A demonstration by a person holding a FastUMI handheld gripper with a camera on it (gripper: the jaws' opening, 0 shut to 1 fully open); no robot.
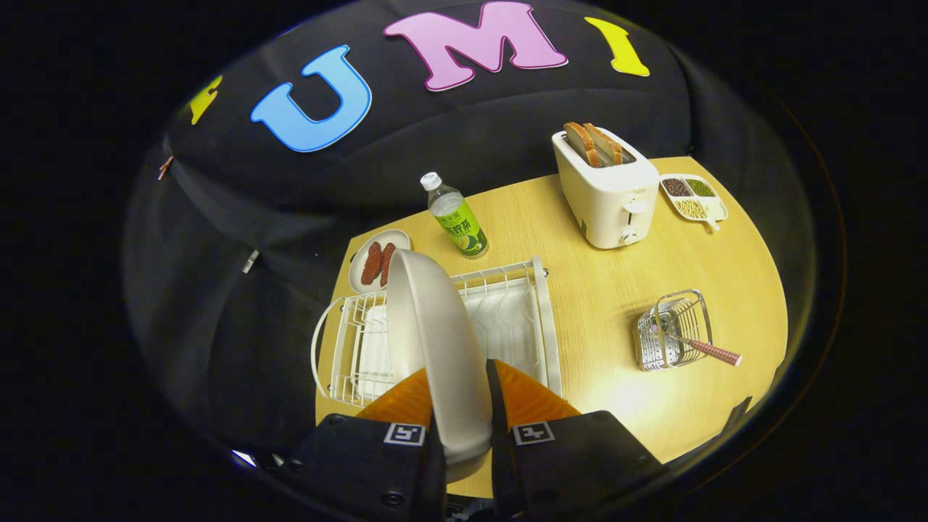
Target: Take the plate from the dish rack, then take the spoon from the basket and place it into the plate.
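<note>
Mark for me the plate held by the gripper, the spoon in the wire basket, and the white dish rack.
Pale round plate (442, 341): gripper view, its face, between the fingers.
Spoon with red patterned handle (714, 352): gripper view, on the handle.
White wire dish rack (545, 319): gripper view, on its side rail.

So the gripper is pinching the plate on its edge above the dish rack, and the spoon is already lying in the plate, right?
Not quite. The gripper does pinch the plate on its edge above the dish rack, but the spoon is not in the plate. The gripper view shows it resting in the wire basket off to the side of the rack, handle poking out over the rim.
</note>
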